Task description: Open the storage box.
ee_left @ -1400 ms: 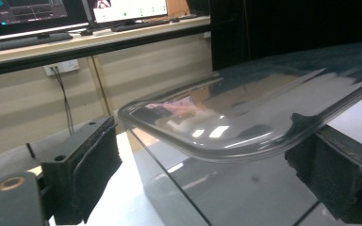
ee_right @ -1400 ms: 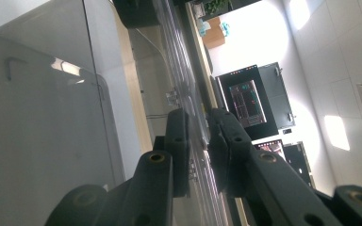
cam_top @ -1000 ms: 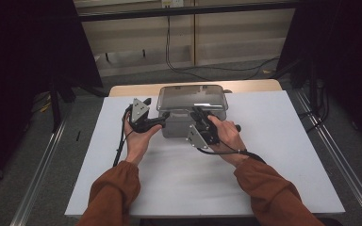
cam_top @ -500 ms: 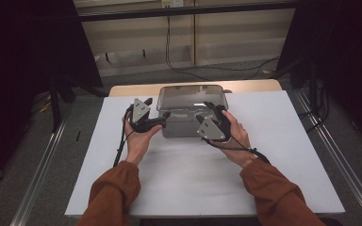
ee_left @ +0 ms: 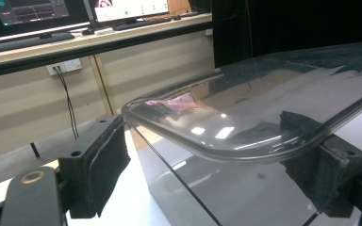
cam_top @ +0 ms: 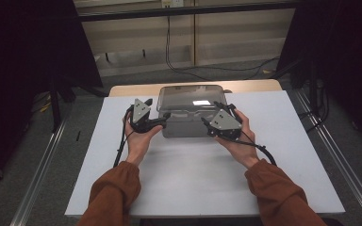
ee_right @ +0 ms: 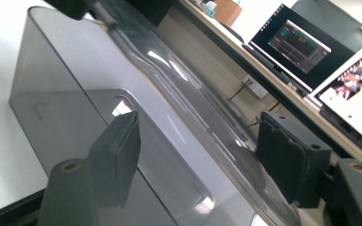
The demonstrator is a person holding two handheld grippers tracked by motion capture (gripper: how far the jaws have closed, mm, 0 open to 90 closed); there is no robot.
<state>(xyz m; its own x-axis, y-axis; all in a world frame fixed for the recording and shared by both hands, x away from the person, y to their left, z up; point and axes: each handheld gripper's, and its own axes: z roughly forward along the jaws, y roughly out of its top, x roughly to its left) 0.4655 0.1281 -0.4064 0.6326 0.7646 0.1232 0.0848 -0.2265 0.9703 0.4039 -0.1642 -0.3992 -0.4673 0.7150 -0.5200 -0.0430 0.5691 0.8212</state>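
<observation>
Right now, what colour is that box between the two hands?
The box is smoky, see-through grey plastic with a clear glossy lid; the right gripper view shows it best.

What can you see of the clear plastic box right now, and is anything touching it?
The clear plastic box is a smoky grey, see-through rectangular container with rounded corners, standing upright near the far edge of the white table. A glossy transparent lid with a thick protruding rim sits on top, reflecting the lights. The left gripper straddles the rim at its left end, one pad under the lid's edge. The right gripper has just been opening; its pads flank the rim at the right end, and contact cannot be told.
</observation>
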